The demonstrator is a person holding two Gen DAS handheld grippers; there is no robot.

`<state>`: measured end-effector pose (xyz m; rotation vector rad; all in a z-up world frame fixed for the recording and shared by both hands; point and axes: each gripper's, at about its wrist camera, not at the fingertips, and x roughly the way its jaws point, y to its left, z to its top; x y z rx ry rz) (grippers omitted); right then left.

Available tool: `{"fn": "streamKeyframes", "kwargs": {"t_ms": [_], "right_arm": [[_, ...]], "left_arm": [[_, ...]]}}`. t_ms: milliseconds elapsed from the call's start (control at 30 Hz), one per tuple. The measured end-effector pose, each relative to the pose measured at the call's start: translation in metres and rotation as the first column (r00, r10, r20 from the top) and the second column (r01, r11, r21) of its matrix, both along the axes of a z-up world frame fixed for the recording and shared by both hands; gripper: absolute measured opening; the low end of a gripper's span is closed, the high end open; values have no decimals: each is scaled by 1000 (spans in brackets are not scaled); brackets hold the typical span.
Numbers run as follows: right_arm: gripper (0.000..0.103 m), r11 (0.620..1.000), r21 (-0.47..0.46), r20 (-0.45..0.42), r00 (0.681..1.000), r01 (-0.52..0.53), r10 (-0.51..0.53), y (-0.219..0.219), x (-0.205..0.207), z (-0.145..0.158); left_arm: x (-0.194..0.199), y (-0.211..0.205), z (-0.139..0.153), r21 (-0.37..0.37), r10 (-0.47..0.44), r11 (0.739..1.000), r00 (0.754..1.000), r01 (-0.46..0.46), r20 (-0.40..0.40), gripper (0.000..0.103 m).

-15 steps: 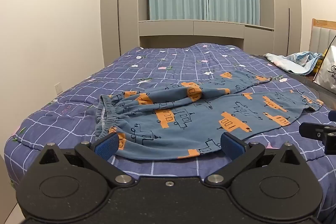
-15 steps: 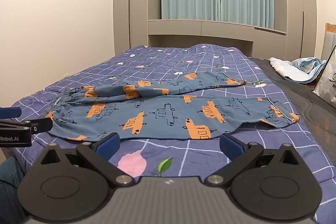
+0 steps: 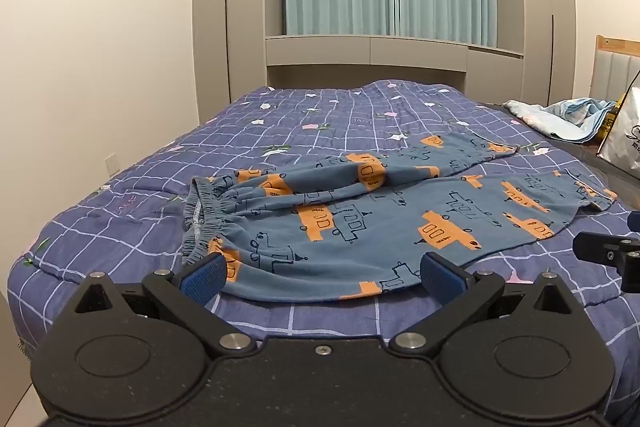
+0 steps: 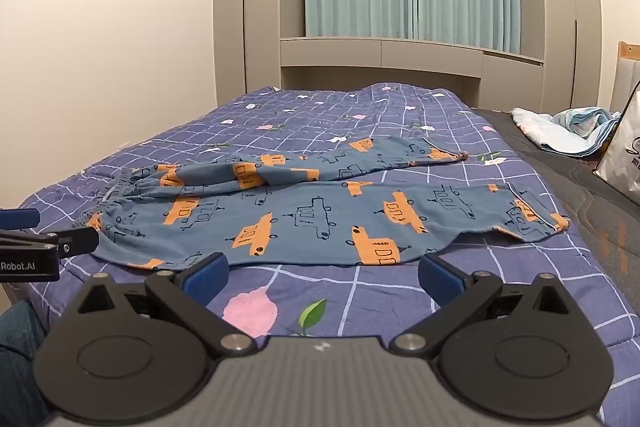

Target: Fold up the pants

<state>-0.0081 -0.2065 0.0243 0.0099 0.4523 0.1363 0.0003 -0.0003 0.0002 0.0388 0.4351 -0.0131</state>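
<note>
Bedspread (image 3: 328, 123); one pants (image 3: 360, 219); two gaping tongs (image 3: 320, 273)

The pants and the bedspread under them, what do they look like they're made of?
Pants: soft, matte woven fabric, probably cotton; it rumples and gathers at the elastic waistband. Bedspread: quilted, padded cloth, judging by its stitched grid and puffy squares.
</note>
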Motion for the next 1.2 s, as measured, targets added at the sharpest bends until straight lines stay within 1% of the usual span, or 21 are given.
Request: {"fn": "streamKeyframes", "kwargs": {"t_ms": [767,800,1200], "right_arm": [[103,1000,2,-2,1000,-1,1,5,0,-1],[103,1000,2,-3,1000,-1,1,0,-1,0],[103,1000,2,-3,1000,-1,1,1,-1,0]], "left_arm": [[0,0,0,-2,0,1000,1000,0,-2,103],[0,0,0,-2,0,1000,1000,0,-2,103],[0,0,0,-2,-1,1000,1000,1,-3,103]]}}
